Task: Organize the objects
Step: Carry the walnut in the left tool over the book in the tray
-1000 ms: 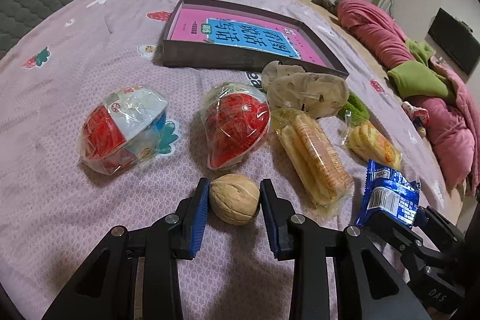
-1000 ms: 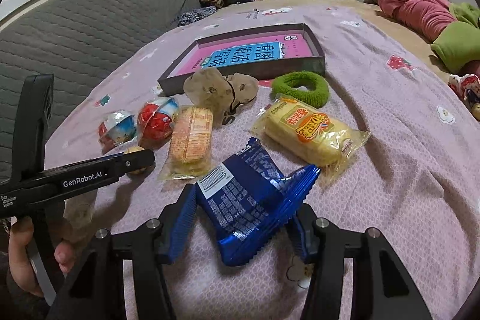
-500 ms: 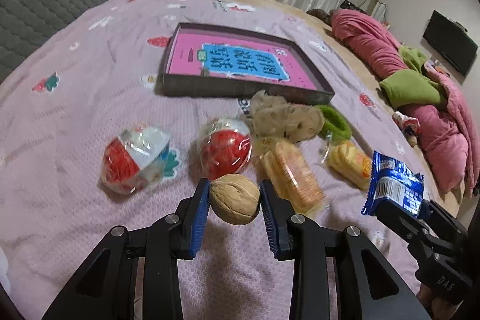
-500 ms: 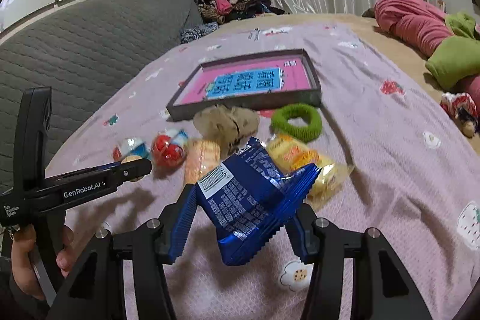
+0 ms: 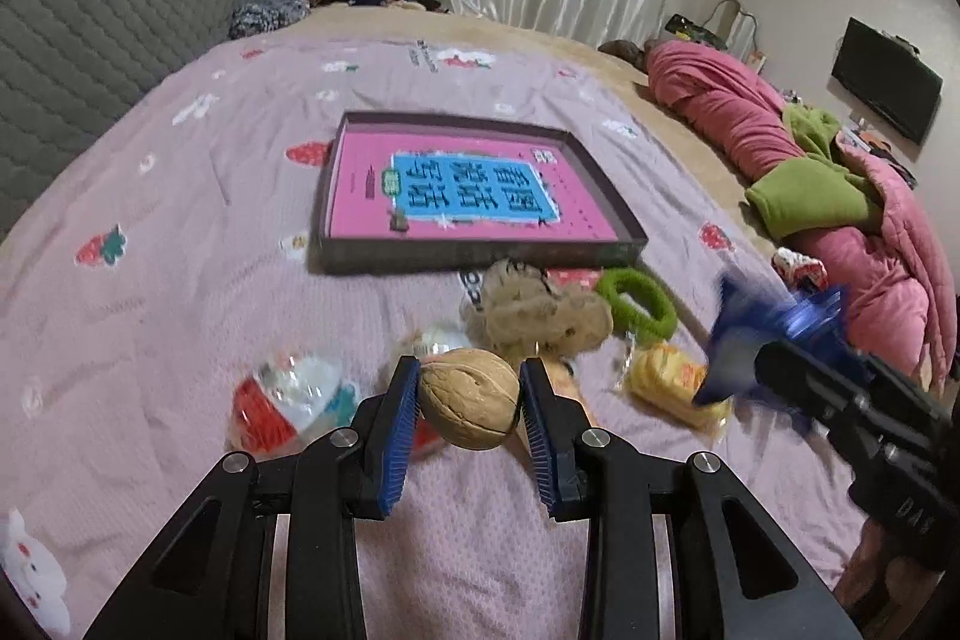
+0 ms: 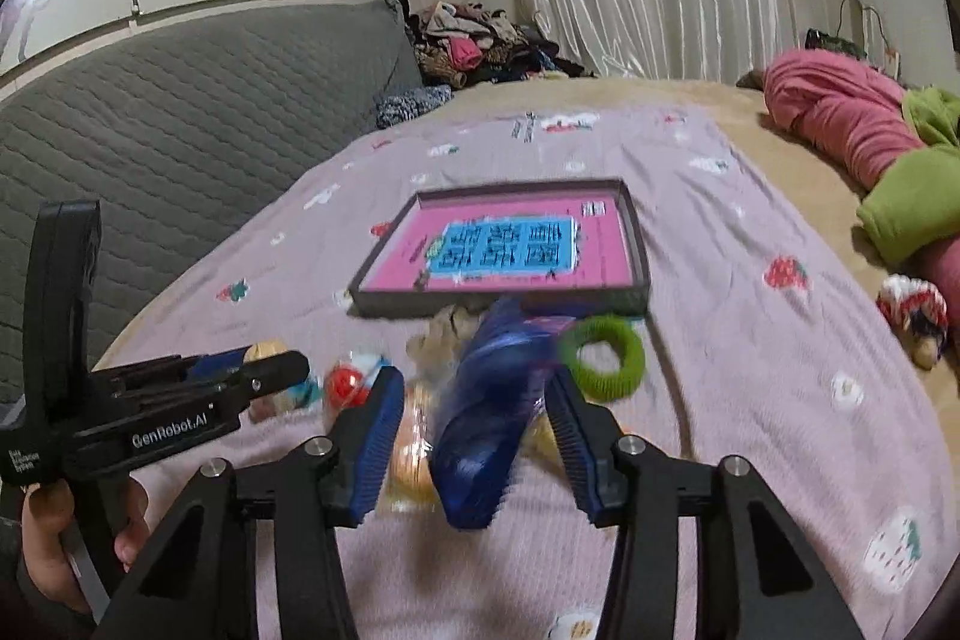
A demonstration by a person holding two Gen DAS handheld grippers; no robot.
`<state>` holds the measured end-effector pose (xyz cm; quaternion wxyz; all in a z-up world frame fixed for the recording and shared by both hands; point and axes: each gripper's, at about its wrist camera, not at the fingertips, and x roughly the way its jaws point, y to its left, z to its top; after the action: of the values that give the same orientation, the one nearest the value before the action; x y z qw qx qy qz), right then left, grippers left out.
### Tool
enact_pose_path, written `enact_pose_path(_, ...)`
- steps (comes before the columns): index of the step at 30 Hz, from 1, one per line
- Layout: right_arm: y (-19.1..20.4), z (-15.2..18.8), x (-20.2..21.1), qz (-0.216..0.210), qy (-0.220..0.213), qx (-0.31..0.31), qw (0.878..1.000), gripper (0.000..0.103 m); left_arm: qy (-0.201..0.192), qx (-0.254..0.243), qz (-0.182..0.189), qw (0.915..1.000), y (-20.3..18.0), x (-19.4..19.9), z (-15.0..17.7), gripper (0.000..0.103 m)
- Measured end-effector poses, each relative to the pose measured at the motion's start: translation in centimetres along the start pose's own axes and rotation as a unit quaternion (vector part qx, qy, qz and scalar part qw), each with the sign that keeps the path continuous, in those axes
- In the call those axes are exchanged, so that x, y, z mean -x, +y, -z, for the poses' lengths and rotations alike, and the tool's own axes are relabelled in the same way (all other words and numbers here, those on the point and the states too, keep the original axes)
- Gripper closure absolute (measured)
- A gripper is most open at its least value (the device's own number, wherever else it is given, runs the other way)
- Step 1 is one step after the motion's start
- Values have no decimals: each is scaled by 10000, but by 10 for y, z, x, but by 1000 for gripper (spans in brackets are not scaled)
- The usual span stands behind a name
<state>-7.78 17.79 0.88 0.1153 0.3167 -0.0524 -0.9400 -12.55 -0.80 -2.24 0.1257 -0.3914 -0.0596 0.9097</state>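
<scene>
Blue-padded fingers (image 5: 401, 430) of the left gripper (image 5: 469, 409) clench a walnut (image 5: 469, 399), which we see lifted clear of the lilac bedspread (image 5: 180, 280). In the right wrist view, the right gripper (image 6: 469, 439) has a blue snack packet (image 6: 489, 412) between its closing jaws. The packet is smeared by motion, so we cannot tell whether both pads press on it.

Only the left wrist view shows the walnut whole. From the right wrist view we catch just a tan sliver of it behind the left gripper's fingertip, and there alone we see the hand (image 6: 54, 550) gripping that tool's handle. The left wrist view in turn shows the right gripper from the side, with the packet as a blue blur.

Beyond the fingers lie two red-and-clear wrapped items (image 5: 288, 400), the second mostly hidden behind the walnut. We also count one orange biscuit pack, largely covered in both views, one yellow snack pack (image 5: 666, 382), one beige lumpy item (image 5: 540, 310) and one green ring (image 5: 636, 298). Farther off sits one shallow dark tray (image 5: 468, 253) with a pink and blue printed floor. Its characters are too blurred to read in the right wrist view.
</scene>
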Motion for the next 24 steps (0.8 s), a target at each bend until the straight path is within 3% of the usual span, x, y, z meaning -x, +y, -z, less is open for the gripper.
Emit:
enact_pose_path(6,-3,-26,-5,52,-108,146,9998,55,-135,-76,-74,9999,0,2,-19,68)
enact_pose_path(18,-15,-41,-16,98,-150,127,9998,56,-273,-216,-97,9993,-10,-7,-52,68)
enact_pose_path(24,-20,-45,-31,61,-118,90,9999,61,-253,-186,-117,9994,-6,-20,-64,68)
